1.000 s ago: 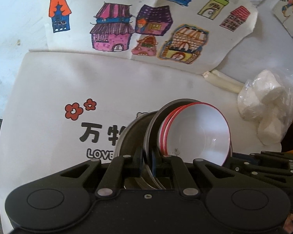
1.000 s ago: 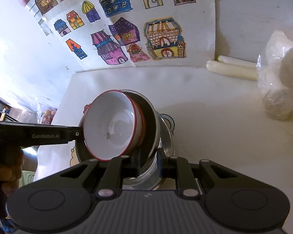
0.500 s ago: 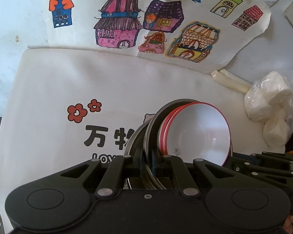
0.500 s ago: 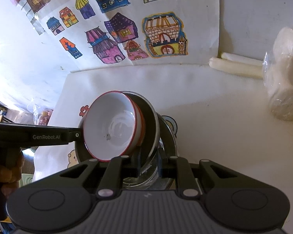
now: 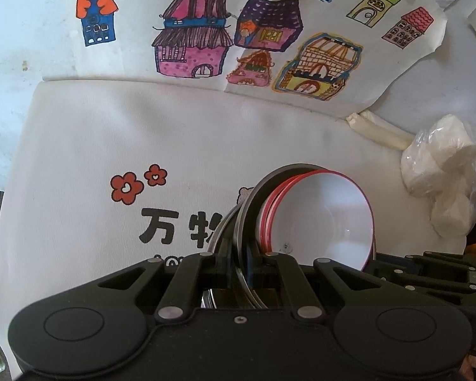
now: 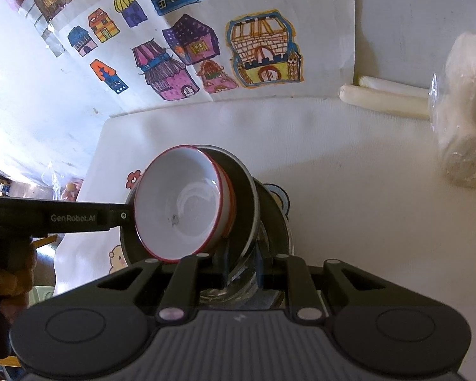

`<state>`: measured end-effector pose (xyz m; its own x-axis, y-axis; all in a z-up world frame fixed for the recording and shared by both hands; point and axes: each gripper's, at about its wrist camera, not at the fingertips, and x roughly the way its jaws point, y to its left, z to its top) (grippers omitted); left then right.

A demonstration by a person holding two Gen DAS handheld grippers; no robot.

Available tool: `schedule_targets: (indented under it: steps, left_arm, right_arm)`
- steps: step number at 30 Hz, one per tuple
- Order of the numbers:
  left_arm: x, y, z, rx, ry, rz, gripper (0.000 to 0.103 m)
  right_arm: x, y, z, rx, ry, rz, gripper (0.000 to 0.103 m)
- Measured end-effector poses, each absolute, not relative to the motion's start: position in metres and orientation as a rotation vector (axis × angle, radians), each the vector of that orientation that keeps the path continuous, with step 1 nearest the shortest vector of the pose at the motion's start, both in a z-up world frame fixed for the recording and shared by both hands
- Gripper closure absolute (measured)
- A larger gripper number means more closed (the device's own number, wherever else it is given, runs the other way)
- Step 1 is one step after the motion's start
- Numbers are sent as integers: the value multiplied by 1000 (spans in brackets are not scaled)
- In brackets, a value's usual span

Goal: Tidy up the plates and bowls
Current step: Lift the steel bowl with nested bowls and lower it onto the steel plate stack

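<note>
Between both tongs, tilted stack: left tongs [image 5: 239, 270] clamp metal plate [image 5: 249, 219] rim, right tongs [image 6: 242, 270] clamp glass bowl [image 6: 271, 222]; red-rimmed bowl [image 6: 181, 203] faces right tongs.

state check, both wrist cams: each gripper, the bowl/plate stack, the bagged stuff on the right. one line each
left gripper: shut on the metal plate rim
right gripper: shut on the metal plate rim, opposite side
metal plate: tilted, held between both grippers
red-rimmed bowls: nested, empty, tilted with the plate
glass bowl: under the plate; contact unclear
plastic bag: lying on the mat, white rolls inside
white mat: flat
</note>
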<state>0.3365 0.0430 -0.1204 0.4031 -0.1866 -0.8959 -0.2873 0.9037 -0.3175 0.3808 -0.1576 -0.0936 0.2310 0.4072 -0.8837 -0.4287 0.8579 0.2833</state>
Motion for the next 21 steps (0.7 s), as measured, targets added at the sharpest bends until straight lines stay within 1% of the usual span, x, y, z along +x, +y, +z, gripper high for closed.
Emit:
schedule_targets:
  steps: [21]
  left_arm:
    - [329, 37, -131, -466, 1213, 87, 96]
  right_arm:
    - [376, -156, -100, -25, 1249, 567, 85]
